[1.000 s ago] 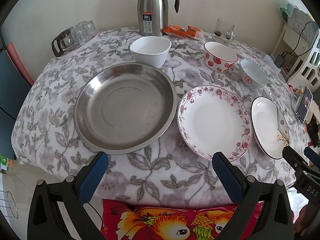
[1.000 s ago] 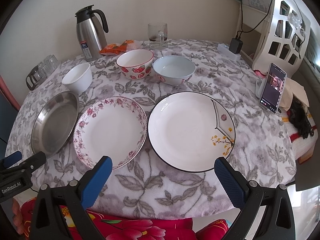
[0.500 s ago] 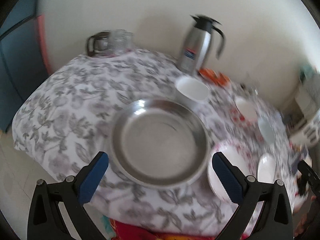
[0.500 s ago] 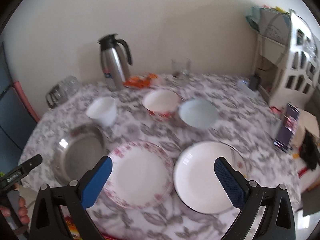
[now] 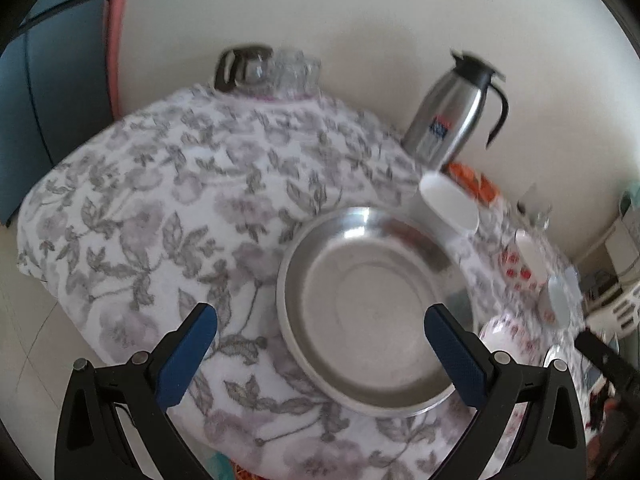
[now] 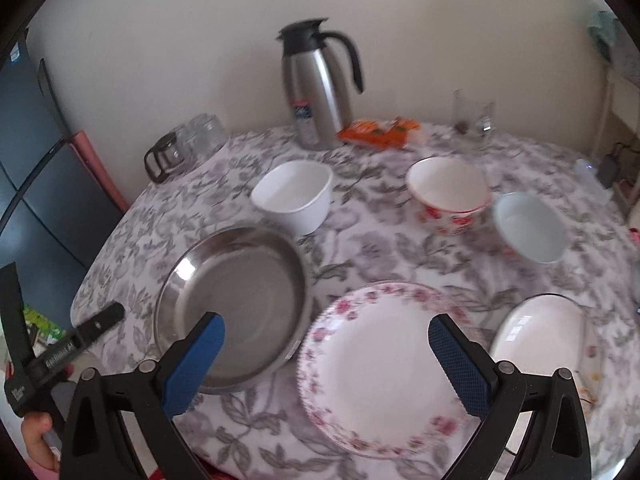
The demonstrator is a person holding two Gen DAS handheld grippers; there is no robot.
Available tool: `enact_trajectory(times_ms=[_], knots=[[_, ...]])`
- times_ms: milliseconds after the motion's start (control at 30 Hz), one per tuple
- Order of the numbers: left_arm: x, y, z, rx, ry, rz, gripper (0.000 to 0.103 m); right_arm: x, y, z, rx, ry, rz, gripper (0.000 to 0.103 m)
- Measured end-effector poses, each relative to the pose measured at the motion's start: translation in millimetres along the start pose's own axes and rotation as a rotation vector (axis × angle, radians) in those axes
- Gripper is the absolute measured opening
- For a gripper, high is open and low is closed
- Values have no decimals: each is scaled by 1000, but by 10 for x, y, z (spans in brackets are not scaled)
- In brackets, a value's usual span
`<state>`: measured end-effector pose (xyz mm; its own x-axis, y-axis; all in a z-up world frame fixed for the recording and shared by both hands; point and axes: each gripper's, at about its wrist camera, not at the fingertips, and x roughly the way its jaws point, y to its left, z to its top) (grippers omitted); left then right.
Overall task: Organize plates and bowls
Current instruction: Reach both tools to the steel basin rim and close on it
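Stainless steel fills the space ahead of the left gripper [image 5: 320, 344] in the left wrist view: a wide metal basin [image 5: 372, 312] is seen lying on the flowered tablecloth [image 5: 192, 216], just beyond and between the blue pads, nearer the right pad. The jaws are spread wide and nothing is held between them. Past the basin's far rim a white bowl [image 5: 450, 204] is seen, with a steel thermos jug [image 5: 448, 116] behind it, and further right, much blurred, a strawberry-patterned bowl [image 5: 520, 264]. In the right wrist view the right gripper [image 6: 326, 354] is likewise held wide apart and empty. A rose-rimmed plate [image 6: 384, 364] lies between its pads, closest to the camera; the metal basin [image 6: 232, 308] is found behind the left pad, touching or just beside the plate, and a black-rimmed white plate [image 6: 544, 332] beyond the right pad. Further ahead stand the white bowl [image 6: 294, 196], the strawberry-patterned bowl [image 6: 450, 194] and a pale blue bowl [image 6: 530, 226]. The left gripper [image 6: 56, 354] is glimpsed far left, gripped by a hand [image 6: 38, 436].
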<state>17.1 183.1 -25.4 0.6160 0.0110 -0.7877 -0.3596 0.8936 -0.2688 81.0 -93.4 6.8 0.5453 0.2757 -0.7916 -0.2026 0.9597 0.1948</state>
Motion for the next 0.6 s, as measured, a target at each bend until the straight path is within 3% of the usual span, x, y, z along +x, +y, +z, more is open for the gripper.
enact_trajectory(times_ms=[100, 267, 600], knots=[[126, 104, 2, -37, 42, -19, 103, 174, 60, 15, 11, 17, 26, 98], [295, 203, 7, -58, 72, 31, 103, 502, 118, 49, 18, 62, 57, 83], [682, 362, 31, -103, 147, 5, 101, 1087, 149, 146, 3, 128, 72, 54]])
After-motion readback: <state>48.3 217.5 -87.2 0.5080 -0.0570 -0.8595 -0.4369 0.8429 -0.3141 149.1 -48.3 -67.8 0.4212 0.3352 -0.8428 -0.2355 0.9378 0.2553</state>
